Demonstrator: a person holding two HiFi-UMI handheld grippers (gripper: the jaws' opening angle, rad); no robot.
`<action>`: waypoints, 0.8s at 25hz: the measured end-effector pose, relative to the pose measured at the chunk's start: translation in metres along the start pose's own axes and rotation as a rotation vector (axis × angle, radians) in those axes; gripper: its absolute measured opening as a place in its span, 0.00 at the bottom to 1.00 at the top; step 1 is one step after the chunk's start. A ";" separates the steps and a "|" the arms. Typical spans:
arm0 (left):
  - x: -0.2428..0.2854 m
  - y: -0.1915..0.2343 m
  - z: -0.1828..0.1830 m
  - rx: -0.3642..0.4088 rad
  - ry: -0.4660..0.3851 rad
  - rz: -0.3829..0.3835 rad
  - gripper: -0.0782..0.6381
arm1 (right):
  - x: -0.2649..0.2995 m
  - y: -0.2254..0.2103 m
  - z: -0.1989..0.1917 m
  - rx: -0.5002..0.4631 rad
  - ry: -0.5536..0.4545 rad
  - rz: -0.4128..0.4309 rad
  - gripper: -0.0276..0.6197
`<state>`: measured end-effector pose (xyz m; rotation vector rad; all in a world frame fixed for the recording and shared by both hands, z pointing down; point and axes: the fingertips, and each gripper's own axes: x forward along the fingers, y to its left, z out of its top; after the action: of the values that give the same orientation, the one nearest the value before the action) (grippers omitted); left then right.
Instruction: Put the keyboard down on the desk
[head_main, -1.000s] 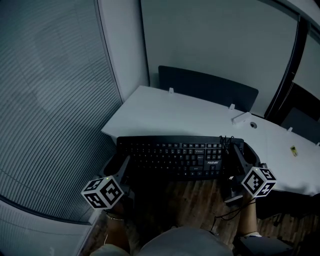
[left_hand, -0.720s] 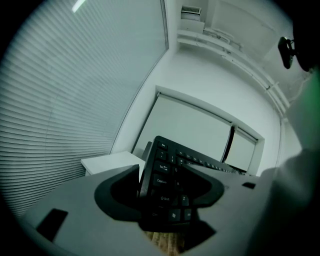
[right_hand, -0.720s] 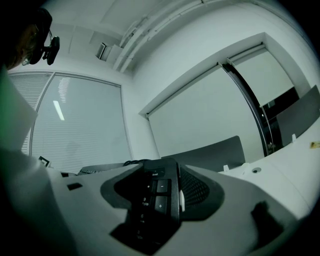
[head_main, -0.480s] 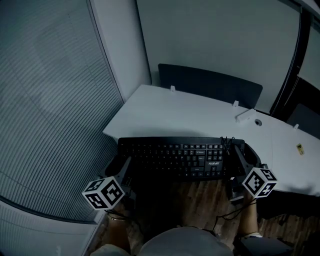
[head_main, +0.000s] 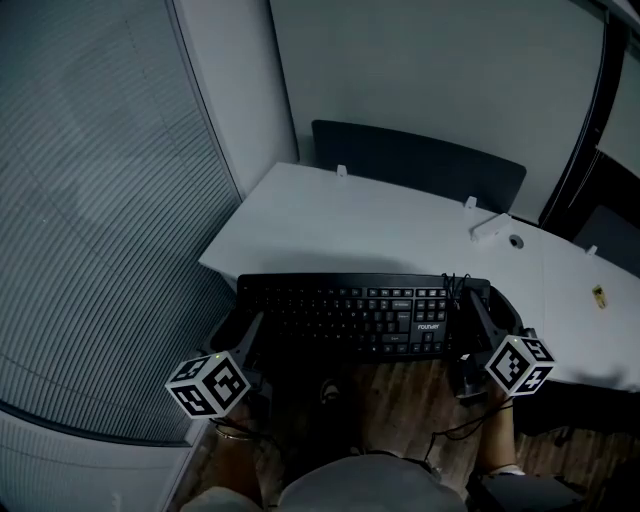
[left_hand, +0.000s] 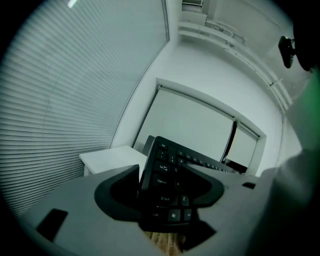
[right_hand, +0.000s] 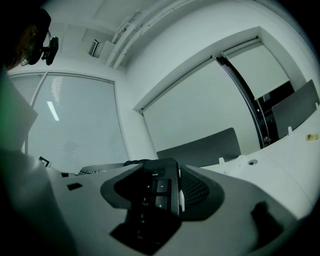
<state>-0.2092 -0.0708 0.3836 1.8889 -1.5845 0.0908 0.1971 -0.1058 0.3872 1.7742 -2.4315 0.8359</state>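
Note:
A black keyboard hangs level in the air, just in front of the white desk, over the wooden floor. My left gripper is shut on the keyboard's left end, by the Caps and Shift keys. My right gripper is shut on the right end, at the number pad. A cable coil lies on the keyboard's top right corner.
A dark partition panel stands along the desk's far edge. A small white box and a round cable hole sit on the desk at the right. Window blinds fill the left side. A small yellow tag lies far right.
The keyboard and both grippers have stayed almost where they were. The head view has shifted slightly, so the desk looks a little farther off.

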 end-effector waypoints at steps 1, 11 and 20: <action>-0.001 0.000 0.001 -0.001 -0.002 -0.001 0.48 | -0.001 0.001 0.001 -0.003 -0.001 0.000 0.41; -0.002 0.000 -0.001 0.004 -0.042 -0.018 0.48 | -0.003 0.004 0.005 -0.030 -0.039 0.013 0.41; -0.002 0.001 -0.002 0.002 -0.068 -0.026 0.48 | -0.002 0.005 0.009 -0.045 -0.059 0.024 0.41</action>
<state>-0.2097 -0.0680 0.3848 1.9325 -1.6047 0.0166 0.1957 -0.1067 0.3772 1.7825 -2.4916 0.7343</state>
